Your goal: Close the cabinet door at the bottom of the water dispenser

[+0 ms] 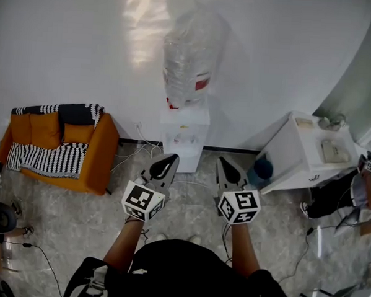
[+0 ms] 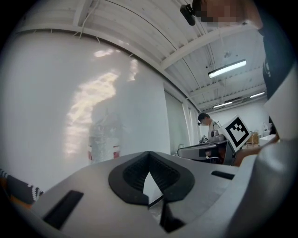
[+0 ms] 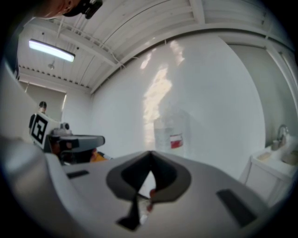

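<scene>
The white water dispenser [image 1: 184, 133] stands against the wall with a clear bottle [image 1: 191, 57] on top. Its lower cabinet front [image 1: 183, 152] faces me; I cannot tell how the door stands. My left gripper [image 1: 171, 157] hangs just in front of the dispenser's lower left, shut with nothing in it. My right gripper [image 1: 223, 160] hangs to the dispenser's lower right, also shut and empty. In the left gripper view the gripper [image 2: 149, 155] points level at the wall, the bottle [image 2: 104, 139] to its left. The right gripper [image 3: 150, 155] sees the bottle [image 3: 170, 134] just above its tips.
An orange sofa [image 1: 91, 165] with a striped blanket stands left of the dispenser. A white table [image 1: 300, 154] and a blue bin [image 1: 260, 170] stand to the right. Cables [image 1: 135, 153] lie on the floor by the wall. Another person [image 2: 207, 124] is far off.
</scene>
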### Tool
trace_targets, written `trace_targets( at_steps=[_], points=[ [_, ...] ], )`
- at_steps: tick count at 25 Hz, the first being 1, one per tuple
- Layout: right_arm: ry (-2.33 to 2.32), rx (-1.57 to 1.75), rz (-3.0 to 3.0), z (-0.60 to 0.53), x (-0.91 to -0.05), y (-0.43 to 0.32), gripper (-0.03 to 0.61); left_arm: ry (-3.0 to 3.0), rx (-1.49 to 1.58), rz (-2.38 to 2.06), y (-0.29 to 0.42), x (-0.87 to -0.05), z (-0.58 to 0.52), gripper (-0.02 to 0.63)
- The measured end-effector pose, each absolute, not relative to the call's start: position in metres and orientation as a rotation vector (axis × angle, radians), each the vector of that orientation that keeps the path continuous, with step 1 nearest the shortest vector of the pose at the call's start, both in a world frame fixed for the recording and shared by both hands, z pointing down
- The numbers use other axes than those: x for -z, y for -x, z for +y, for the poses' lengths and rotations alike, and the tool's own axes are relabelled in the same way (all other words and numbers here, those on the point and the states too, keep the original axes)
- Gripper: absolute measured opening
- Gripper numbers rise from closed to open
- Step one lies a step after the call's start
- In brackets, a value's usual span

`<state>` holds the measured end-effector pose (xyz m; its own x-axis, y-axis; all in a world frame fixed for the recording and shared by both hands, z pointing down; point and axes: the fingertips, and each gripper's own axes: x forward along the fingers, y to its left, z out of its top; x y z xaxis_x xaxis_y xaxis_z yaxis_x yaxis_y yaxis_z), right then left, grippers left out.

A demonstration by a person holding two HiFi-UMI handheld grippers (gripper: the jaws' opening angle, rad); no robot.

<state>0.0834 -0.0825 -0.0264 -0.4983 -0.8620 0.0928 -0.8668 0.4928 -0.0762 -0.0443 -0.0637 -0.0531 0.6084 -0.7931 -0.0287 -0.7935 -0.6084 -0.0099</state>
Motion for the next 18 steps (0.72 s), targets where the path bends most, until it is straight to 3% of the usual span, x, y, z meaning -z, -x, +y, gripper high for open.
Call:
trace_targets(
  at_steps=[18],
  points=[
    [-1.553, -0.128, -2.651, -0.0749, 0.0207, -0.085, 0.034, 2.791, -0.053, 1.388, 0.0449, 0.0555, -0.0598, 0.011]
  ],
)
